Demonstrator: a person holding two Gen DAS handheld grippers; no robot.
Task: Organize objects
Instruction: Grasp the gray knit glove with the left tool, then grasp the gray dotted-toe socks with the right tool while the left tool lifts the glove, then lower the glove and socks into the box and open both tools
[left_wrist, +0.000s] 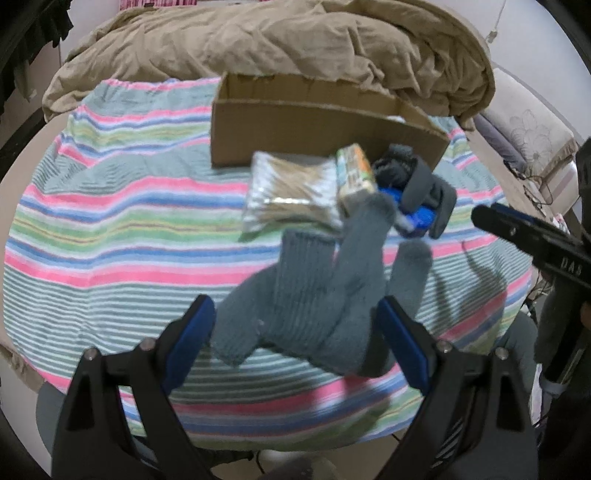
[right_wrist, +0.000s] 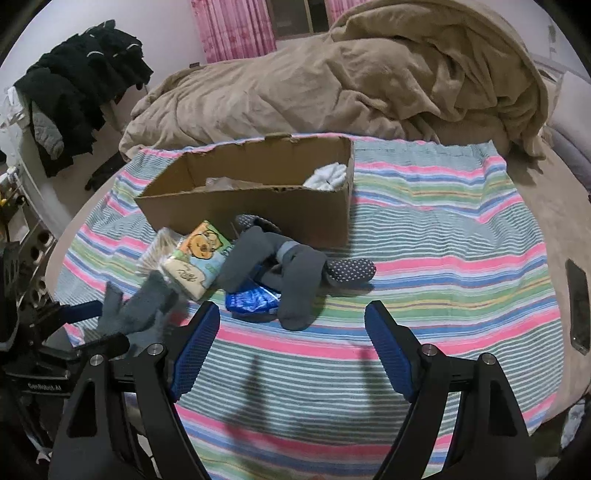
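A grey knitted glove (left_wrist: 317, 295) hangs between the fingers of my left gripper (left_wrist: 295, 332), which is shut on it above the striped cloth (left_wrist: 110, 221); it also shows in the right wrist view (right_wrist: 140, 306). Behind it lie a bag of cotton swabs (left_wrist: 291, 192), a tissue pack (right_wrist: 199, 258), a blue packet (right_wrist: 251, 301) and dark grey socks (right_wrist: 288, 269). An open cardboard box (right_wrist: 258, 203) stands behind them, with something white (right_wrist: 328, 175) inside. My right gripper (right_wrist: 291, 347) is open and empty over the cloth, in front of the socks.
A rumpled tan blanket (right_wrist: 332, 81) fills the bed behind the box. Dark clothes (right_wrist: 74, 85) hang at the far left. A dark phone-like object (right_wrist: 578, 306) lies at the right edge of the bed.
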